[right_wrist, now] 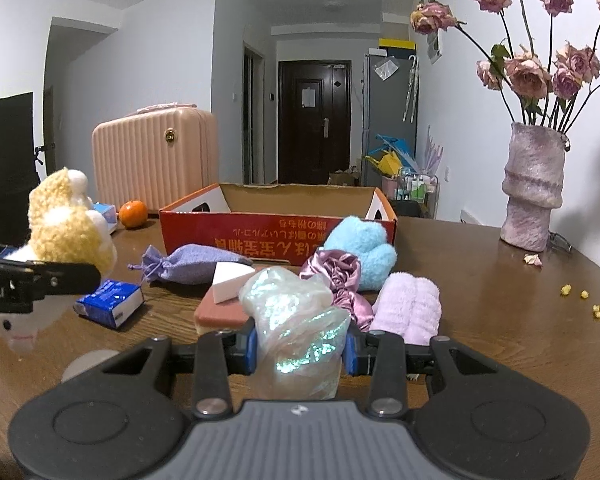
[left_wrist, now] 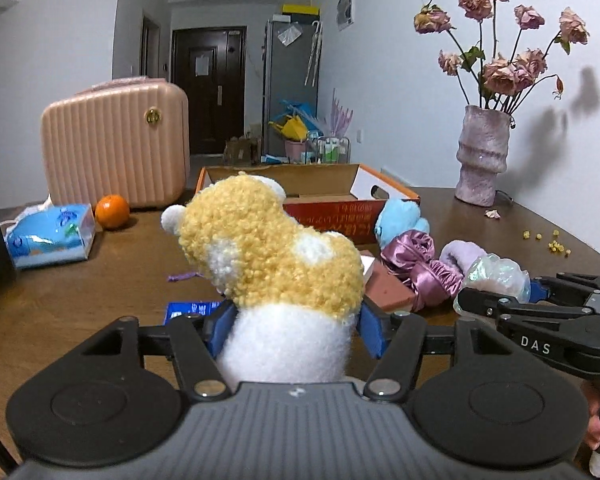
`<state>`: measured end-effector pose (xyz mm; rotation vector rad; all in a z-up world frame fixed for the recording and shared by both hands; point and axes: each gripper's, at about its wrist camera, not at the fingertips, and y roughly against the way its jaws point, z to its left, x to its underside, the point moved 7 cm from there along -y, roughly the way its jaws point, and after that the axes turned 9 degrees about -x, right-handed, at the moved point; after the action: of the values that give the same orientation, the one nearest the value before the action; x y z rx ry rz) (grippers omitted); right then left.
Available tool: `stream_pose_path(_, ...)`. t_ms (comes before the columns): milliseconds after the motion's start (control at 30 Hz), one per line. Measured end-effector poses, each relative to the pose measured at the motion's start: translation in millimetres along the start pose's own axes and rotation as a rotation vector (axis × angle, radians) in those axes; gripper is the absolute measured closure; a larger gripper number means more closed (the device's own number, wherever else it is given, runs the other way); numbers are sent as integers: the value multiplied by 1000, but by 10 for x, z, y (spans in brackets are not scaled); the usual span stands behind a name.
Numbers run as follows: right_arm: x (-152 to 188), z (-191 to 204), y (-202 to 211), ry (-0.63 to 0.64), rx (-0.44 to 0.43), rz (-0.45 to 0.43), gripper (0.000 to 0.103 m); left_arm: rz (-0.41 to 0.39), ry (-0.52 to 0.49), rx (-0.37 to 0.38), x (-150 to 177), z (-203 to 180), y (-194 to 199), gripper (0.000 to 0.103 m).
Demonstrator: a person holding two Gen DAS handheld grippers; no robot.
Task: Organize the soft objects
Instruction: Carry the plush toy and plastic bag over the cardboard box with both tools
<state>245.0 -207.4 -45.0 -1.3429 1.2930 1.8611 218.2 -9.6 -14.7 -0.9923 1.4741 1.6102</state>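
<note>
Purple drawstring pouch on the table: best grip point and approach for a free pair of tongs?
Grip the purple drawstring pouch across its plump middle, coming from above with the pads on its long sides. It lies flat on the table, cinched neck to the left, clear above. The cinched neck is thin and the cords are loose, so likely a poorer hold. The white wedge sponge crowds its right end.

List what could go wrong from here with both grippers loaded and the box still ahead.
1. The left gripper pinches the plush toy only at its white lower end; the top-heavy yellow bulk could flop or slip out on the way to the cardboard box.
2. The right gripper clamps a slick iridescent bag, which may slide free.
3. The pile of soft items sits in front of the box; a low pass could drag the blue plush.
</note>
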Motion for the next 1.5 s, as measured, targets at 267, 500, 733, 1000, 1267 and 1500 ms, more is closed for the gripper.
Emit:
stream_pose_path(267,-161,16,43,9,10,-34,65,-30,0,-14,-136,-13,24,40)
stream_pose_path(500,-351,19,30,13,18,-64,65,-62,20,-29,-346,10,-3,40)
stream_pose_path(733,-557,9,-39,13,24,-98,65,-78,43,-34,-517,15,-81,40)
stream_pose_path(1000,-794,-8,-202,4,27,-128,65,-100,74,-45,-717,14,-206,40)
stream_pose_path(1267,-1042,-98,-404,-19,39,-161,65,-114,102,-57,-937,-2,-415,40)
stream_pose_path(1500,-1177,-198,-655,-37,46,-153,65,-105,116,-76,-1050,3,-685,40)
